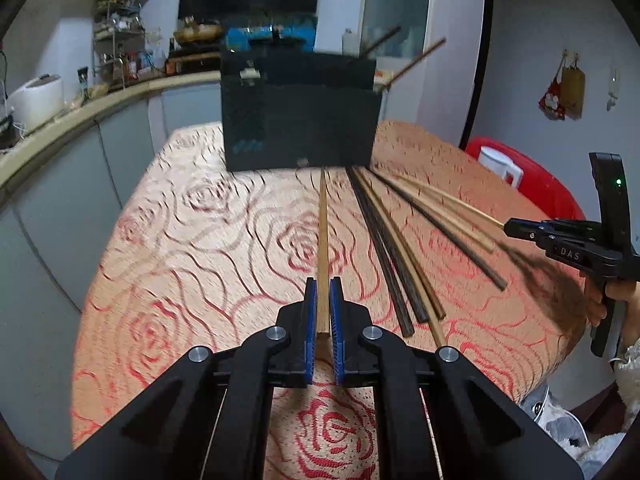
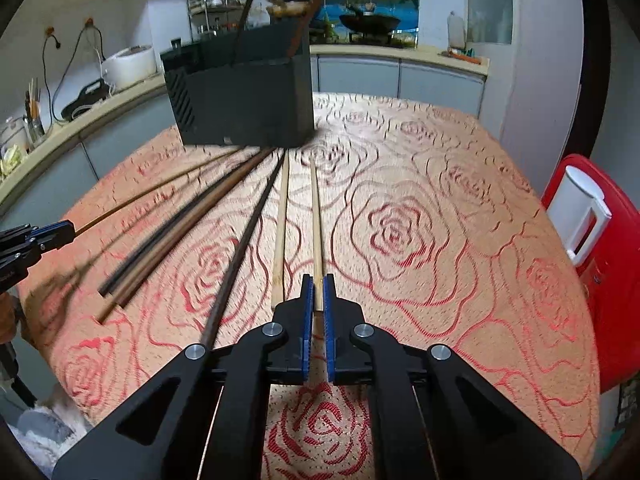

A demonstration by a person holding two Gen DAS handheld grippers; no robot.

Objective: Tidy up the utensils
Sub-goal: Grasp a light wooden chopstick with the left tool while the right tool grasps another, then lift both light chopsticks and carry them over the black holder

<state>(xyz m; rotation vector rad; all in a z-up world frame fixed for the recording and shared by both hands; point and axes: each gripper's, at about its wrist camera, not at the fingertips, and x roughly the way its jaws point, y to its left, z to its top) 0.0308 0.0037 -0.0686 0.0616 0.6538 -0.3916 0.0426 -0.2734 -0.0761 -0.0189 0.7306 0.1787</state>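
Observation:
In the left wrist view my left gripper (image 1: 323,282) is shut on the near end of a light wooden chopstick (image 1: 323,232) that points at the black utensil holder (image 1: 300,120). Several dark and brown chopsticks (image 1: 400,256) lie fanned on the cloth to its right. My right gripper (image 1: 511,227) shows at the right edge, pinching a pale chopstick (image 1: 460,204). In the right wrist view my right gripper (image 2: 318,278) is shut on a light chopstick (image 2: 316,216). My left gripper (image 2: 66,234) is at the left, gripping a thin chopstick (image 2: 152,188). Two chopsticks (image 2: 245,16) stand in the holder (image 2: 244,100).
The round table wears a peach cloth with red roses (image 2: 420,240). A red chair (image 2: 616,280) carrying a white jug (image 2: 580,216) stands at its right edge. A kitchen counter (image 1: 80,112) with a rice cooker and a rack curves behind the table.

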